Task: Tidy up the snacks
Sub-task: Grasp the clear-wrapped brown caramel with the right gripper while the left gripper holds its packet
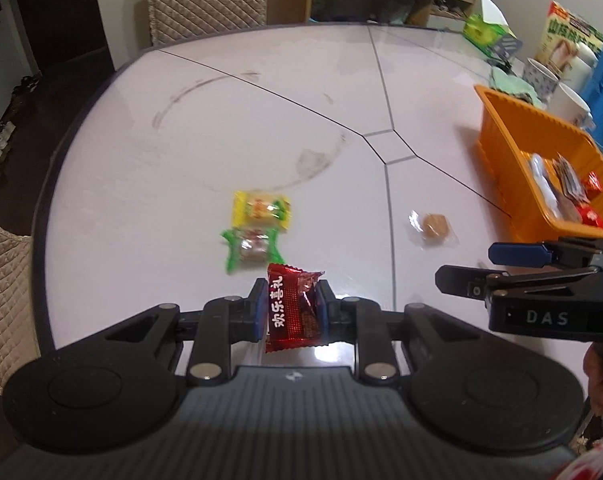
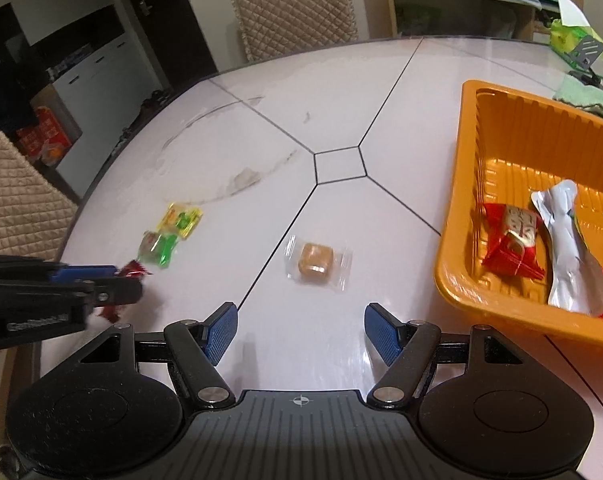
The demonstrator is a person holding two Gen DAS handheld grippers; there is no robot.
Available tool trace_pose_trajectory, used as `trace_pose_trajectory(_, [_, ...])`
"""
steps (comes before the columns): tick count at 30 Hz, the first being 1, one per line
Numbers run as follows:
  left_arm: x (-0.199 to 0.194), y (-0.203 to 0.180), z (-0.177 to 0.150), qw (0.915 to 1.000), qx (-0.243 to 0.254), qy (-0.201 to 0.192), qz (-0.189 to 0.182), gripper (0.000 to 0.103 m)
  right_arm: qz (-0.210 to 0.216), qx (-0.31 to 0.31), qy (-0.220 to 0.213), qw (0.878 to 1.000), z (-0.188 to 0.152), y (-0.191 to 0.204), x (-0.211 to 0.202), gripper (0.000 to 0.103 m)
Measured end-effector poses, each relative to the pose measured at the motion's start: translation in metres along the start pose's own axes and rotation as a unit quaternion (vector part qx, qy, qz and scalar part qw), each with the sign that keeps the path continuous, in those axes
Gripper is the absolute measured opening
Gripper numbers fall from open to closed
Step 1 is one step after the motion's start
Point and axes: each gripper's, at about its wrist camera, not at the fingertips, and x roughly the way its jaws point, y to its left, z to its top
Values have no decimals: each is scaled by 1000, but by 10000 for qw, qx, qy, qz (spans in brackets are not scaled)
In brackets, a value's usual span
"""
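Orange plastic tray on the right of both tongs, already holding some snacks: red foil packets and a long silver pouch. Judged about half done. Left on the white glossy table: a yellow wrapped candy, a green wrapped candy just beside it, and a brown square sweet in a clear wrapper.

Left tongs clamped on a dark red foil snack packet with white characters, blue pads pressing both its sides, packet upright and lifted off the table. Green and yellow candies just ahead of these tips. Pointing steeply down at the table, with the tray far to the right.

Right tongs standing apart, nothing between the blue pads. Brown sweet straight ahead of the gap, near but not touched. Tilted down towards the table, tray close on the right side. Seen from the left camera as black fingers entering from the right, level with the tray's near edge.

Probably next: carrying of the red packet to the tray, closing of the right tongs on the brown sweet.
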Motion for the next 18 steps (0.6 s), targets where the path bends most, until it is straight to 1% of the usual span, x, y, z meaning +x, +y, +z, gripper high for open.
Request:
trace_pose_trajectory(7, [-1, 13, 1, 9999, -121, -26, 27, 22, -264, 164, -8, 9995, 7, 3, 19, 71])
trace_pose_trajectory(11, [-2, 20, 0, 9998, -188, -28, 25, 22, -410, 64, -101, 9991, 8, 11, 28, 71])
trace_pose_trajectory(15, [-2, 27, 0, 9997, -247, -33, 38, 22, -464, -26, -194, 9987, 10, 18, 35, 71])
trace_pose_trajectory(18, [-2, 32, 0, 9995, -296, -34, 47, 22, -428, -151, -238, 9987, 12, 26, 42, 71])
